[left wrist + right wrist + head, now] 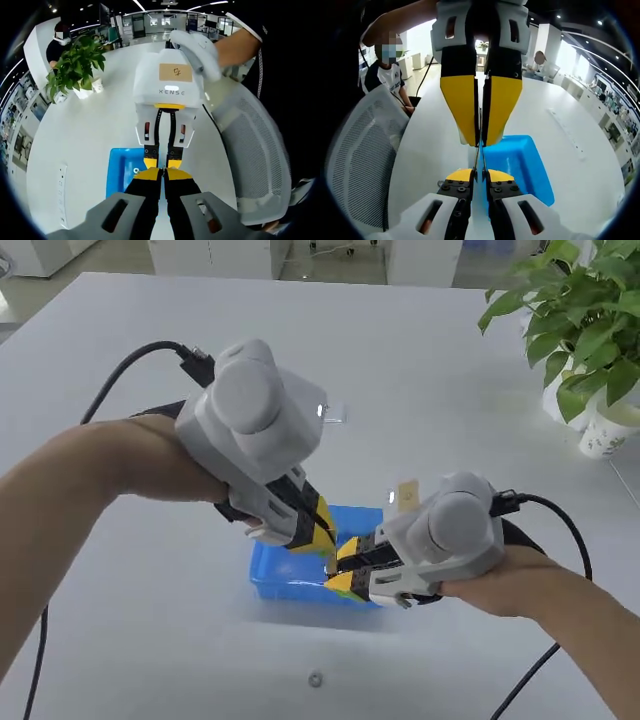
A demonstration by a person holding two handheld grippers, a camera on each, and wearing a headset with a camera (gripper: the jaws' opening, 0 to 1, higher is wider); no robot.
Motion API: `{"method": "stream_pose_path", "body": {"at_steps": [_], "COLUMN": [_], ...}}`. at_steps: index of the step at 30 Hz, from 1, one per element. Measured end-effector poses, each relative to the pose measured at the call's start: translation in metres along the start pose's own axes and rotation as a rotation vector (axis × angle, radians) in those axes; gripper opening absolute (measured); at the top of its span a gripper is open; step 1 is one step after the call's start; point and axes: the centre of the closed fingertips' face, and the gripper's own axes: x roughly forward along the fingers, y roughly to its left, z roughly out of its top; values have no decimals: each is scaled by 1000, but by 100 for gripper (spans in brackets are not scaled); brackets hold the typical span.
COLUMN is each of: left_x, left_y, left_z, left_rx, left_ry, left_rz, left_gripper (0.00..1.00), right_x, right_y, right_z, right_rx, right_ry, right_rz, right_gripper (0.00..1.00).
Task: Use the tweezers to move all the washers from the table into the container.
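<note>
Head view looks down; gripper views face each other closely, sharing the blue container (290,590)

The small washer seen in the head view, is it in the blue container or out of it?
Out. The washer lies on the white table, apart from the near wall of the container.

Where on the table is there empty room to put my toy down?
Free: the far-left table behind the left gripper, and the near patch between the left arm and the washer. Crowded: the middle, where the tongs of the right gripper meet the left's over the blue container, and the right edge by the plant.
</note>
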Motion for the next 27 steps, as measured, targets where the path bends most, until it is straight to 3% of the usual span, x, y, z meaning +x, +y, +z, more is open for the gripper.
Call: {"method": "stream_pose_path", "body": {"at_steps": [27], "left_x": [25], "left_y": [-43], "left_z": [-20], "left_rx": [-34], "left_ry": [12], "left_rz": [-30], "left_gripper": [6], "right_x": [18], "right_y": [48], "right_z": [-22], "right_rx": [32], "right_ry": [13], "right_rz": [48], "right_gripper": [11]}}
